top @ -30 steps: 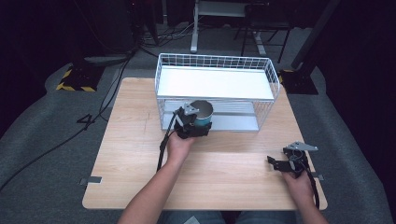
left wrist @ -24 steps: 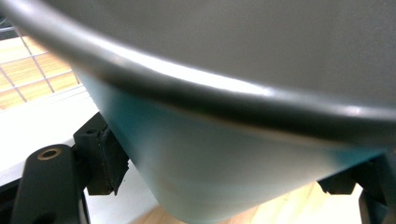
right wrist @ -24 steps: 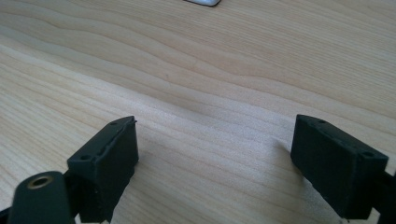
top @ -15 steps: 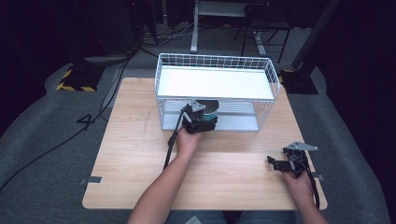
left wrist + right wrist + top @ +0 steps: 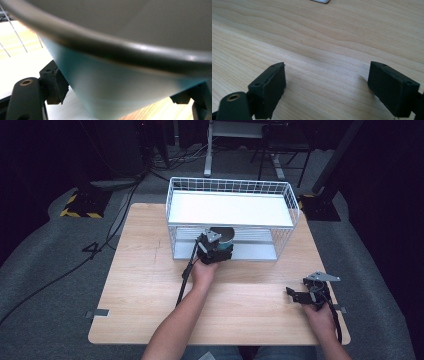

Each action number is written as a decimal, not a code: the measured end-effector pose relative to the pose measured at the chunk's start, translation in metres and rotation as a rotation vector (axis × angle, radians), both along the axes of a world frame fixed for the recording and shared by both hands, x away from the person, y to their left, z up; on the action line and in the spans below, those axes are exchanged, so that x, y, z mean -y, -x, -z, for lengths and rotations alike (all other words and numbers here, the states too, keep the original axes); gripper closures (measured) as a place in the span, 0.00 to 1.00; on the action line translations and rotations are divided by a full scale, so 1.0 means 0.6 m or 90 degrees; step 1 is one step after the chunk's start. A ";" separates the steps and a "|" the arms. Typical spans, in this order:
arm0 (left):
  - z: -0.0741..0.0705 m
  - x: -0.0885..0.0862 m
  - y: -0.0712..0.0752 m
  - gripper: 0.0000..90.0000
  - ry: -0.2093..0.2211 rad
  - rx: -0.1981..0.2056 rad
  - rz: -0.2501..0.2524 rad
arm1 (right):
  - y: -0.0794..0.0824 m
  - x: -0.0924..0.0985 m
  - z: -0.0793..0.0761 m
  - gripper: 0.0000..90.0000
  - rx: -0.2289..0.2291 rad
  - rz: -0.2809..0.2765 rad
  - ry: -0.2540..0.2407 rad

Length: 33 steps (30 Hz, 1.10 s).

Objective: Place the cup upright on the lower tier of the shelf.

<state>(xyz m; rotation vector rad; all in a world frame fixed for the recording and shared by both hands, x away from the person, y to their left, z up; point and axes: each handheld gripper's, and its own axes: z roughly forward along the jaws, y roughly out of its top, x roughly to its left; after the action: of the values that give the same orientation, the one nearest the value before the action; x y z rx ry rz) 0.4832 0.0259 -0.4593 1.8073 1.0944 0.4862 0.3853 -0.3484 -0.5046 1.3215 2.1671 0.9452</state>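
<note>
At the rack's [image 5: 230, 210] lower shelf, just past the left gripper [image 5: 216, 246]: cup [image 5: 223, 235], tilted, rim toward the camera. Clamped tight between black pads [image 5: 53, 82] across its tapering teal wall [image 5: 105, 87]; dark, smooth, rounded rim. White wire mesh, flat white top shelf. Farther right, on pale wood-grain table [image 5: 145, 270]: right gripper [image 5: 306, 296], pads spread wide, gripping nothing.

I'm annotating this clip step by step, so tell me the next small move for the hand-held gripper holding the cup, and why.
Probably push it a little further in and lower it. The left hand-held gripper is shut on the teal cup, which sits at the open front of the wire rack, under its white top shelf, not visibly resting on the lower shelf. The right hand-held gripper rests open on the table.
</note>
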 end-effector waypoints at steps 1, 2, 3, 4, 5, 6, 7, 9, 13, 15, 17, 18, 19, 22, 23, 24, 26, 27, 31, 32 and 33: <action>0.004 0.000 -0.004 0.22 -0.004 -0.001 -0.002 | 0.000 0.000 0.000 0.17 0.000 0.000 0.000; 0.004 0.000 -0.004 0.22 -0.004 -0.001 -0.002 | 0.000 0.000 0.000 0.17 0.000 0.000 0.000; 0.005 0.001 -0.006 0.22 -0.003 -0.002 -0.005 | 0.000 0.000 0.000 0.17 0.000 0.000 0.000; 0.007 0.001 -0.008 0.22 -0.005 -0.004 -0.006 | 0.000 0.000 0.000 0.17 0.000 0.000 0.000; 0.008 0.003 -0.011 0.22 -0.003 -0.003 -0.009 | 0.000 0.000 0.000 0.17 0.000 0.000 0.000; 0.009 0.004 -0.013 0.22 -0.002 -0.003 -0.011 | 0.000 0.000 0.000 0.17 0.000 0.000 0.000; 0.010 0.007 -0.017 0.22 0.004 -0.002 -0.013 | 0.000 0.000 0.000 0.17 0.000 0.000 0.000; 0.011 0.011 -0.021 0.22 0.003 -0.002 -0.018 | 0.000 0.000 0.000 0.17 0.000 0.000 0.000; 0.016 0.021 -0.027 0.22 -0.002 0.003 -0.022 | 0.000 0.000 0.000 0.17 0.000 0.000 0.000; 0.017 0.024 -0.028 0.22 -0.005 0.001 -0.022 | 0.000 0.000 0.000 0.17 0.000 0.000 0.000; 0.021 0.028 -0.031 0.22 -0.006 0.001 -0.029 | 0.000 0.000 0.000 0.17 0.000 0.000 0.000; 0.021 0.028 -0.031 0.22 -0.006 0.001 -0.029 | 0.000 0.000 0.000 0.17 0.000 0.000 0.000; 0.025 0.029 -0.033 0.22 -0.007 -0.001 -0.034 | 0.000 0.000 0.000 0.17 0.000 0.000 0.000; 0.028 0.030 -0.035 0.22 -0.010 -0.003 -0.029 | 0.000 0.000 0.000 0.17 0.000 0.000 0.000; 0.030 0.030 -0.035 0.22 -0.013 -0.002 -0.040 | 0.000 0.000 0.000 0.17 0.000 0.000 0.000; 0.032 0.028 -0.035 0.22 -0.016 0.002 -0.057 | 0.000 0.000 0.000 0.17 0.000 0.000 0.000; 0.033 0.026 -0.035 0.22 -0.013 0.004 -0.054 | 0.000 0.000 0.000 0.17 0.000 -0.001 -0.001; 0.035 0.023 -0.040 0.22 -0.005 0.007 -0.029 | 0.000 0.000 0.000 0.17 0.000 0.000 0.000; 0.036 0.026 -0.038 0.21 -0.002 0.008 -0.039 | 0.000 0.000 0.000 0.17 0.000 0.000 0.000; 0.037 0.024 -0.041 0.21 0.005 0.010 -0.014 | 0.000 0.000 0.000 0.17 0.000 0.000 0.000; 0.035 0.026 -0.037 0.19 0.005 0.010 -0.057 | 0.000 0.000 0.000 0.17 0.000 0.000 0.000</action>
<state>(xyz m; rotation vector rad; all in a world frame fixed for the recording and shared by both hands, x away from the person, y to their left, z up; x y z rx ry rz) 0.5052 0.0103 -0.4803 1.7499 1.1682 0.5471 0.3853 -0.3484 -0.5046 1.3214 2.1673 0.9453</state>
